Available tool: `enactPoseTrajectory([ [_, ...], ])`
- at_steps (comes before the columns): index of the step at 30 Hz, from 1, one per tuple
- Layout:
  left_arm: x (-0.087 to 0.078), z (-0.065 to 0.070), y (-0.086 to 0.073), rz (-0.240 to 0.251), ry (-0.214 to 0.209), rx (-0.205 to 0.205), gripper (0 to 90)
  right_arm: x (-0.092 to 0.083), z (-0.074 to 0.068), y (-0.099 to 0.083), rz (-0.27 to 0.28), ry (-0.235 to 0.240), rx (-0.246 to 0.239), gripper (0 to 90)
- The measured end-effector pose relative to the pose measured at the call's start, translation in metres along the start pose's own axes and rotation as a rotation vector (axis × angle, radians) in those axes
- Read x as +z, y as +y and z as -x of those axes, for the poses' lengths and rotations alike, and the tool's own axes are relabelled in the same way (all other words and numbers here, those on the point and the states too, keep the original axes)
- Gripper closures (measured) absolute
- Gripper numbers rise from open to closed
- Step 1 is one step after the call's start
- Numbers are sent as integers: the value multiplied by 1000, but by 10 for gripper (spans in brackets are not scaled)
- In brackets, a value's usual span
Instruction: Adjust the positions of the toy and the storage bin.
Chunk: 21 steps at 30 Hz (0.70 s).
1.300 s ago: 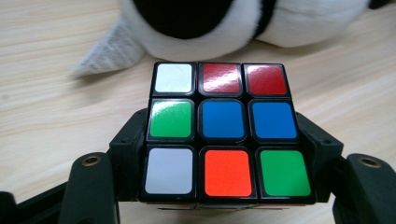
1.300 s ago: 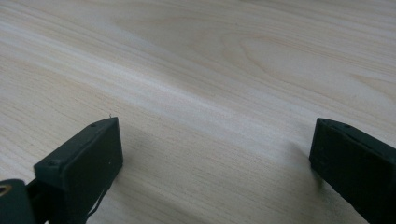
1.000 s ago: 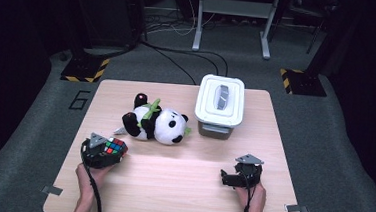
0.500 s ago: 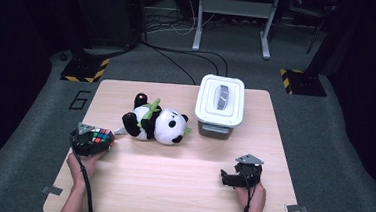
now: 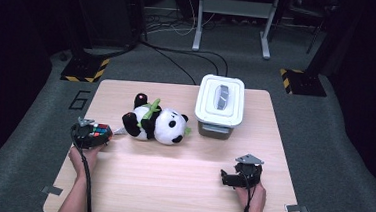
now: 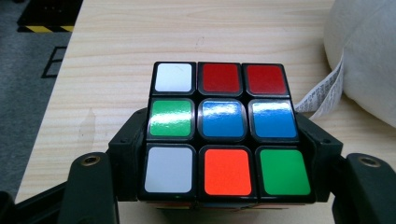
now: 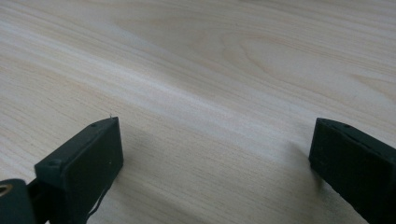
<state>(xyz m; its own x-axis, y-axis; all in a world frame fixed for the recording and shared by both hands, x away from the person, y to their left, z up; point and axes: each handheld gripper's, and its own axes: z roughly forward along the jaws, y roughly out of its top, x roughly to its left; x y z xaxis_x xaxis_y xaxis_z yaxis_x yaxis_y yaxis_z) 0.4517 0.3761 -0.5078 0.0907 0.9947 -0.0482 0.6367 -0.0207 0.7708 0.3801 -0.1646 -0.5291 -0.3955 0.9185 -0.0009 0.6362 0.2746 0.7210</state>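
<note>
A colour-tiled puzzle cube (image 6: pixel 223 133) sits between the jaws of my left gripper (image 6: pixel 219 158), which is shut on it, the black jaws pressing its two sides. From above, that gripper (image 5: pixel 91 135) holds the cube (image 5: pixel 99 131) at the table's left edge, just left of a plush panda (image 5: pixel 155 124) lying on its side. The panda's white body and sewn-in label (image 6: pixel 322 93) show at the right of the left gripper view. My right gripper (image 5: pixel 231 178) rests low at the front right of the table, open, with bare wood between its jaws (image 7: pixel 212 154).
A white lidded box (image 5: pixel 219 105) with a grey handle stands at the back right of the wooden table (image 5: pixel 170 185). Dark carpet, cables and a metal stand's legs lie beyond the far edge.
My left gripper has carried the cube to the left and a little away from me, toward the table's left edge. The right gripper has stayed where it was.
</note>
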Motion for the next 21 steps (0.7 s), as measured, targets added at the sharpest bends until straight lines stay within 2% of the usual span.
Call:
enactPoseTrajectory([
  [2,1,1,0,-2,10,5,335,0,0,0,1,0,1,23],
  [7,1,0,0,-4,3,13,329,0,0,0,1,0,0,23],
  [9,-1,1,0,-2,-1,5,260,0,0,0,1,0,0,23],
  [10,-4,1,1,7,0,0,260,0,0,0,1,0,1,23],
  [11,-12,0,2,32,3,-11,190,0,0,0,2,-4,3,22],
  [13,-16,0,2,37,-2,-13,155,0,0,0,0,0,0,22],
  [14,-25,1,2,50,-13,-8,148,0,0,0,2,-4,4,22],
  [15,-25,1,2,50,-13,-8,144,0,0,0,2,-4,4,22],
  [16,-33,5,0,64,-17,11,141,0,0,0,-3,5,1,17],
  [21,-46,10,-13,49,-34,23,92,1,-1,1,-10,7,-5,2],
])
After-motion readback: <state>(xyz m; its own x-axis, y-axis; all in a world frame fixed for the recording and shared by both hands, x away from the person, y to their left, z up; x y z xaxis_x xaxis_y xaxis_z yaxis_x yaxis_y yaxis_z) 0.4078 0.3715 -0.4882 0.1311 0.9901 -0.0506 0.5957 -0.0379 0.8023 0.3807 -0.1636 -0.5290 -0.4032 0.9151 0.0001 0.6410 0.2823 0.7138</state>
